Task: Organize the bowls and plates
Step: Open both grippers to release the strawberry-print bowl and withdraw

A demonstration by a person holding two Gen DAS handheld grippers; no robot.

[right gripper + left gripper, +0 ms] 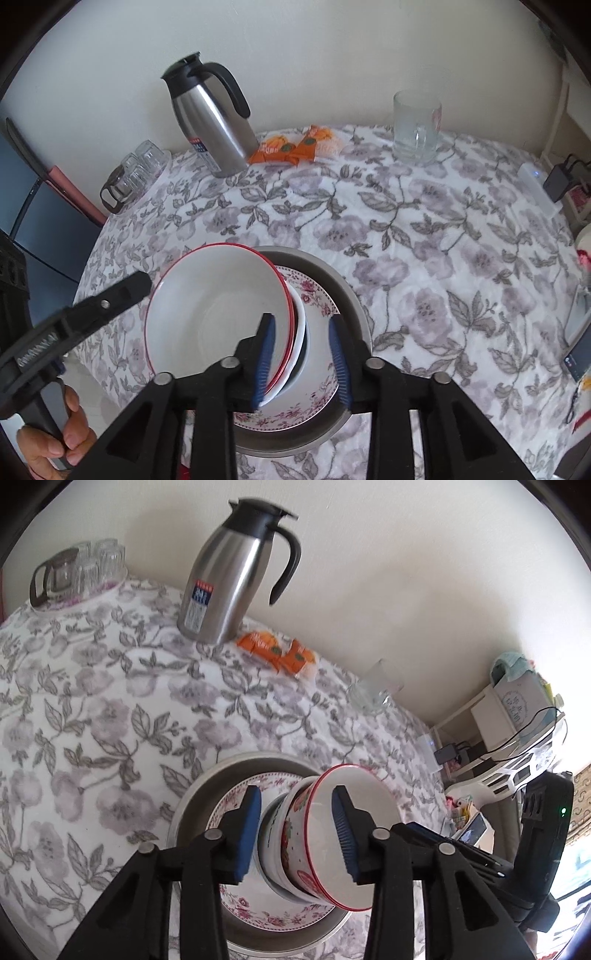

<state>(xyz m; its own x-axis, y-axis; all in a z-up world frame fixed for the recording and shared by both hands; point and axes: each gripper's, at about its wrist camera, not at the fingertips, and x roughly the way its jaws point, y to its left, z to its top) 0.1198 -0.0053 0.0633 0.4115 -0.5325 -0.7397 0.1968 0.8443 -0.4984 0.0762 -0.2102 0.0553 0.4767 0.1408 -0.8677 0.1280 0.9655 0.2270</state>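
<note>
A stack of bowls sits on a pink-flowered plate (255,912) inside a round metal tray (207,790). The top bowl (325,834) is white with a red rim and strawberry pattern. My left gripper (295,830) is open, its blue pads on either side of the bowl stack. In the right wrist view the red-rimmed bowl (214,310) lies tilted over the plate (314,391) and tray (347,291). My right gripper (303,354) is open around the bowls' right rim. The left gripper's finger (122,291) shows at the bowl's left.
On the floral tablecloth stand a steel thermos jug (236,576), orange snack packets (280,653), a glass mug (376,690) and a tray of glasses (81,572). Shelves with chargers (487,734) stand off the table's right side.
</note>
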